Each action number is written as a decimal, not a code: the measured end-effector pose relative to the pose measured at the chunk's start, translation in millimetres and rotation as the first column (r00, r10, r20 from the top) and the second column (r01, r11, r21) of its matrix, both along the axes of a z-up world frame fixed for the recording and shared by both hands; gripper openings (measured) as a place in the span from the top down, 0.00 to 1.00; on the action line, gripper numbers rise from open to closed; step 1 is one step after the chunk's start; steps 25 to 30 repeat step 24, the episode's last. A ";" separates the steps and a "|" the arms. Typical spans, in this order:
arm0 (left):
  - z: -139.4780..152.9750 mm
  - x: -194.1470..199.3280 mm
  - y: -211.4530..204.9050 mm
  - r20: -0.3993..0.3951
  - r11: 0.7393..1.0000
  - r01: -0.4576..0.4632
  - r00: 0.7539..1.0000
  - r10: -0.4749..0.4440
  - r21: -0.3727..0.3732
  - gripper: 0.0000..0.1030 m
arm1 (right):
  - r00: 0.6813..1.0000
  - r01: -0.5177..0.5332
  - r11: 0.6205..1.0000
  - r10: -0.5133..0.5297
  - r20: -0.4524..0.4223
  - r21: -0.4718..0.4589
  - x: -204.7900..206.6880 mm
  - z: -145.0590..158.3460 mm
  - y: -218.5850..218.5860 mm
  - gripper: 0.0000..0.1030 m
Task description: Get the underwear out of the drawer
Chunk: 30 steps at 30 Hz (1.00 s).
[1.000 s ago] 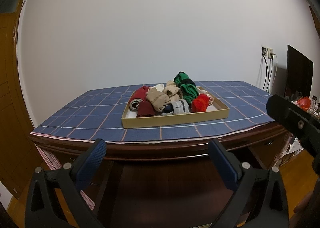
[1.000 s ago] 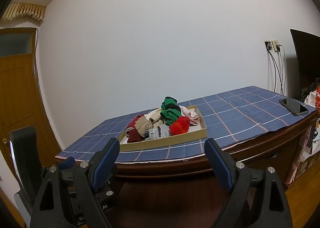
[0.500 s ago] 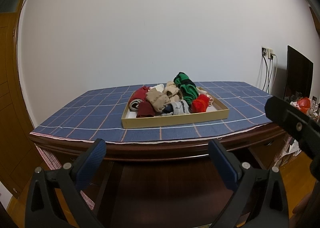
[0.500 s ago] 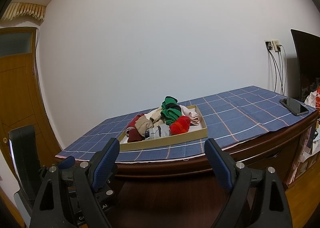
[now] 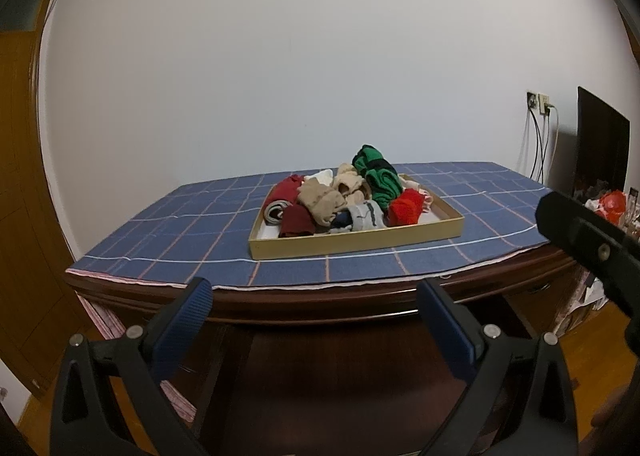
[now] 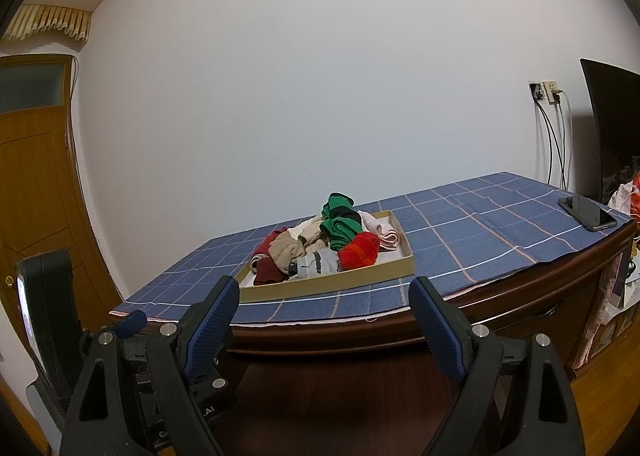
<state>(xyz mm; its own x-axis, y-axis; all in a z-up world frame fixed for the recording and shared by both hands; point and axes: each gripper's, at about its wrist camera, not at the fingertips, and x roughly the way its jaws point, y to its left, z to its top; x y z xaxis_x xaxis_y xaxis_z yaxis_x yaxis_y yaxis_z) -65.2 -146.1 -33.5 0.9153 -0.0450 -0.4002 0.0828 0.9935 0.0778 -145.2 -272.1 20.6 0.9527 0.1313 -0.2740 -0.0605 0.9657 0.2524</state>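
Note:
A shallow tan drawer tray (image 5: 356, 242) (image 6: 332, 285) rests on a blue checked cloth over a dark wooden table. Inside lies a heap of rolled underwear (image 5: 340, 200) (image 6: 320, 246): dark red, beige, green with black, bright red, grey and pale pink pieces. My left gripper (image 5: 316, 300) hangs in front of the table edge, well short of the tray, jaws wide apart and empty. My right gripper (image 6: 324, 294) is likewise open and empty, below and in front of the tray. Part of the right gripper's body (image 5: 588, 244) shows at the right of the left wrist view.
A black phone (image 6: 586, 212) lies on the cloth at the table's far right corner. A dark screen (image 6: 612, 124) and wall socket with cables (image 6: 550, 96) stand to the right. A wooden door (image 6: 32, 184) is at left. Bare cloth (image 5: 180, 236) surrounds the tray.

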 end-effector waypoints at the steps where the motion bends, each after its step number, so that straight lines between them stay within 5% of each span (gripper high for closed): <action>1: -0.3 0.6 0.2 -0.002 1.000 0.002 1.000 -0.002 -0.002 0.00 | 1.000 0.001 1.000 -0.001 0.000 0.000 0.1 -0.3 0.0 0.14; 13: -3.8 26.5 3.0 -0.019 1.000 -0.008 1.000 0.008 0.007 0.00 | 0.999 0.044 0.999 -0.043 0.013 -0.032 24.4 1.2 -16.6 0.14; 18: -5.7 46.4 5.6 -0.055 0.999 0.033 0.998 -0.033 -0.017 0.00 | 0.994 0.105 0.994 -0.106 -0.042 -0.017 63.5 6.0 -56.0 0.14; 24: -11.4 73.3 4.5 -0.104 0.996 0.085 0.991 -0.088 -0.033 0.00 | 0.956 0.231 0.965 -0.249 -0.153 -0.125 158.0 9.4 -126.2 0.14; 30: -11.4 73.3 4.5 -0.104 0.996 0.085 0.991 -0.088 -0.033 0.00 | 0.956 0.231 0.965 -0.249 -0.153 -0.125 158.0 9.4 -126.2 0.14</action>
